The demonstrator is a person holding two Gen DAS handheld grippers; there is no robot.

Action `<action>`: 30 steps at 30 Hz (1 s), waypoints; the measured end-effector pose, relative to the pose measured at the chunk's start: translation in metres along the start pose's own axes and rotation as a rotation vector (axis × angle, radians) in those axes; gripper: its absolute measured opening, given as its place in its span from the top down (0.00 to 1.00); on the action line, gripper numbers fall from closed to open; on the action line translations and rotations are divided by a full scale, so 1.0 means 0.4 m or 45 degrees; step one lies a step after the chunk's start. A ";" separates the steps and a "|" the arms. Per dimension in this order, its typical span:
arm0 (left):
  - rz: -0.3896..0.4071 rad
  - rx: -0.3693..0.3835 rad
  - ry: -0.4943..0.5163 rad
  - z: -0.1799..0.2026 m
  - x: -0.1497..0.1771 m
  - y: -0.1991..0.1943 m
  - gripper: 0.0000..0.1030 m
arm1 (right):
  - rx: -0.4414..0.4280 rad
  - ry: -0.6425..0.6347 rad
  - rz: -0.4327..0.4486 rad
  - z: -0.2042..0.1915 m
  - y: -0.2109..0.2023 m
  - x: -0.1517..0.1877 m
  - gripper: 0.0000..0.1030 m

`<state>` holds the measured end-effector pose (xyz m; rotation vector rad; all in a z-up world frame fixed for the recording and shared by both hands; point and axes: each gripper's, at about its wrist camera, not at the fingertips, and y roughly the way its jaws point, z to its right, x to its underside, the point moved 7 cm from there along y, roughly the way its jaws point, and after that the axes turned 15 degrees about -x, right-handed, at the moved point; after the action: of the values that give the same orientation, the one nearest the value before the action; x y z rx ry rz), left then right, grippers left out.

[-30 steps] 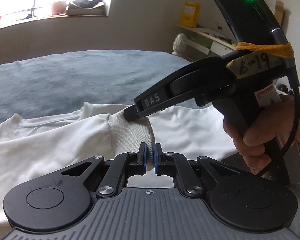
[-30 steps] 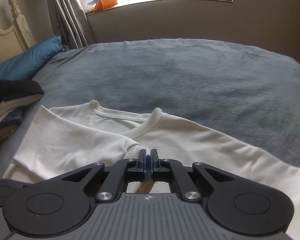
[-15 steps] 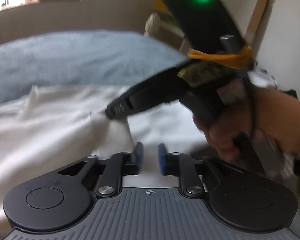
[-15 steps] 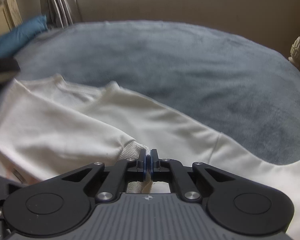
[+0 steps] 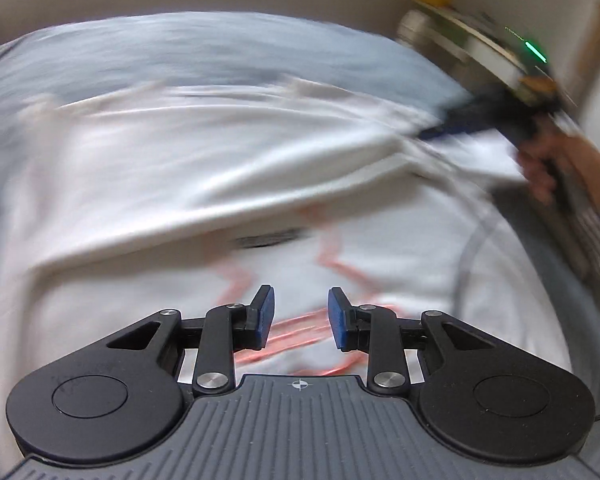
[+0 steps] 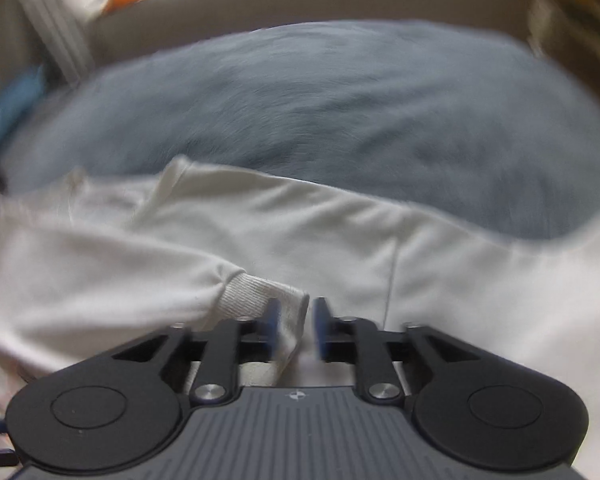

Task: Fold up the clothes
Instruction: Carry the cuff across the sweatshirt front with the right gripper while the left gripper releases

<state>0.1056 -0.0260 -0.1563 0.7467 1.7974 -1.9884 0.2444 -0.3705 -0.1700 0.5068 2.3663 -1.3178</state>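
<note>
A white sweatshirt [image 5: 188, 152] lies spread on the grey-blue bed cover [image 6: 340, 92], with a red print showing on its front [image 5: 328, 256]. My left gripper [image 5: 300, 316] hovers over that print, its jaws opening with nothing between them. My right gripper [image 6: 296, 320] has its jaws opening too. The ribbed sleeve cuff [image 6: 260, 292] still lies loosely between them, and the pads no longer press on it. In the left wrist view the right gripper [image 5: 428, 134] shows blurred at the upper right, held by a hand [image 5: 548, 164].
The bed cover stretches far beyond the sweatshirt. A blue pillow [image 6: 8, 116] lies at the left edge. A curtain [image 6: 52, 20] and a window sill stand behind the bed. Shelves [image 5: 472, 36] stand along the wall at the right.
Both grippers were shut on the sleeve cuff and have let go. The left gripper has swung away sideways across the sweatshirt to its printed front. The right gripper's jaws have just parted.
</note>
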 end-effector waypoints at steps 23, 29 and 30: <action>0.073 -0.459 -0.294 -0.350 0.054 -0.056 0.69 | -0.009 0.297 0.049 -0.015 -0.055 0.146 0.97; 0.056 -0.430 -0.304 -0.350 0.068 -0.043 0.69 | 0.005 0.276 0.106 -0.035 -0.096 0.152 0.97; 0.049 -0.425 -0.307 -0.350 0.072 -0.040 0.69 | 0.024 0.263 0.102 -0.034 -0.094 0.153 0.97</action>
<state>0.0937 0.1167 -0.1680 0.4150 1.8829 -1.6156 0.1715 -0.3699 -0.1664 0.7692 2.4706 -1.3083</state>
